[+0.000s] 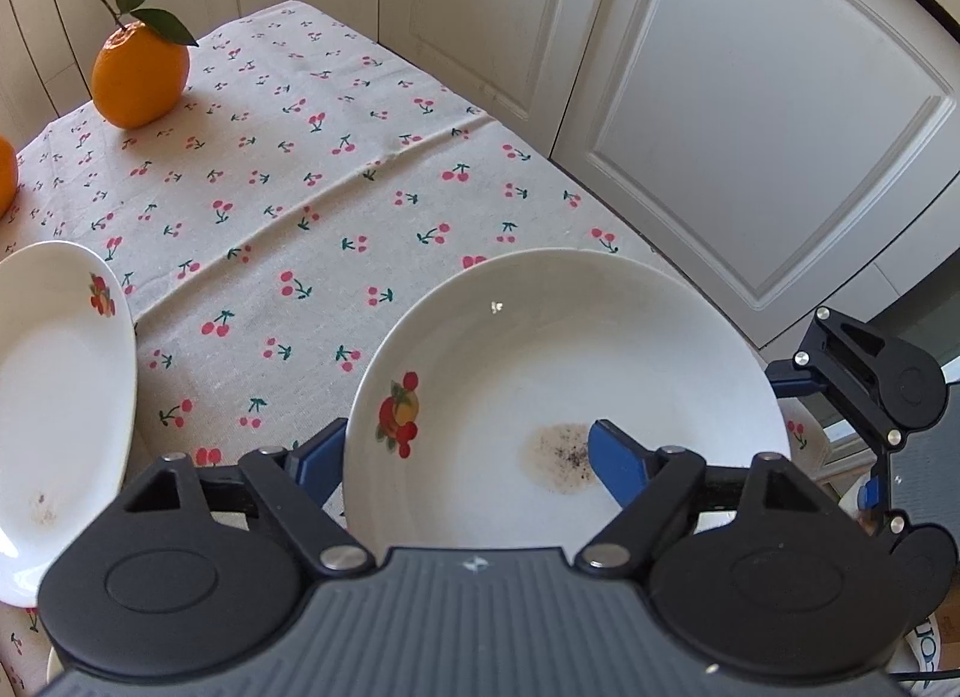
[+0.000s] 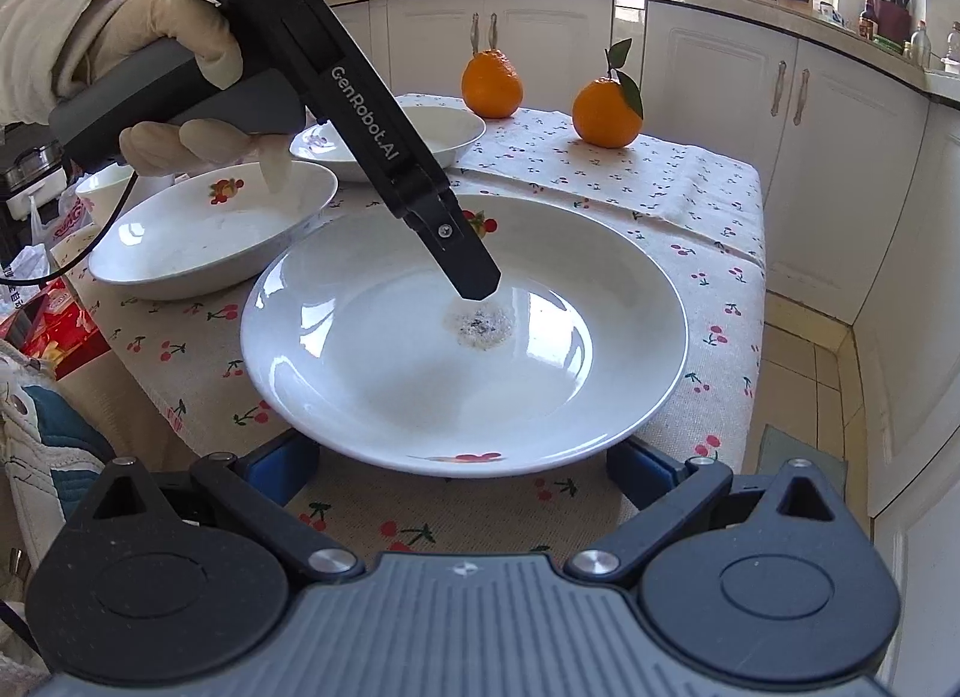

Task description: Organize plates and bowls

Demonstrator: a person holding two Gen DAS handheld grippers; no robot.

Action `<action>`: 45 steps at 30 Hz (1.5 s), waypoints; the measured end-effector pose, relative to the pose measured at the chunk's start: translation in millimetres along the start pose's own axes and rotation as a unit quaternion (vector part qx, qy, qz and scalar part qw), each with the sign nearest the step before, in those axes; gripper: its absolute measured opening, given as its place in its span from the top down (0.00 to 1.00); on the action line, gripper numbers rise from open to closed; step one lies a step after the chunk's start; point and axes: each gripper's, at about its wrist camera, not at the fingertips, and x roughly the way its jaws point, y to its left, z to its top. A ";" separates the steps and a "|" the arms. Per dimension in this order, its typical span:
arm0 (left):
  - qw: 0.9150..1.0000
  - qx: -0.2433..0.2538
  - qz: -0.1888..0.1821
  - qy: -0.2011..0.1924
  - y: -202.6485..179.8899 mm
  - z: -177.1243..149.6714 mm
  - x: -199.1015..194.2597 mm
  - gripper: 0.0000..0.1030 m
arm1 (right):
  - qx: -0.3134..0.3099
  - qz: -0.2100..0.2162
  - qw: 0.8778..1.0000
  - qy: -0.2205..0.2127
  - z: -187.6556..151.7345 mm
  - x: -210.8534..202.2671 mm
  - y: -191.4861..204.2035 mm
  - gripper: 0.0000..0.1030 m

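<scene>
A white plate (image 1: 570,361) with a fruit print and a brown stain lies at the table's near corner; it also shows in the right wrist view (image 2: 390,349). My left gripper (image 1: 462,457) is open, one blue finger (image 1: 618,469) over the plate's inside, the other outside its rim; in the right wrist view one finger (image 2: 468,265) hangs over the stain. My right gripper (image 2: 462,466) is open at the plate's near rim, both fingers low beside it. A second fruit-print dish (image 1: 54,397) lies left of it (image 2: 210,229). A third bowl (image 2: 438,132) sits behind.
Two oranges (image 2: 606,105) (image 2: 492,84) stand at the table's far end; one with leaves shows in the left wrist view (image 1: 138,72). The cherry-print cloth (image 1: 288,205) covers the table. White cabinets (image 1: 750,126) stand close beyond the table's edge. Bags and packets (image 2: 48,301) lie at the left.
</scene>
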 end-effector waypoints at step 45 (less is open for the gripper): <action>0.999 -0.020 0.009 -0.040 41.1 64.6 24.2 0.23 | -0.047 -0.007 0.999 0.010 48.2 37.0 -65.5 0.00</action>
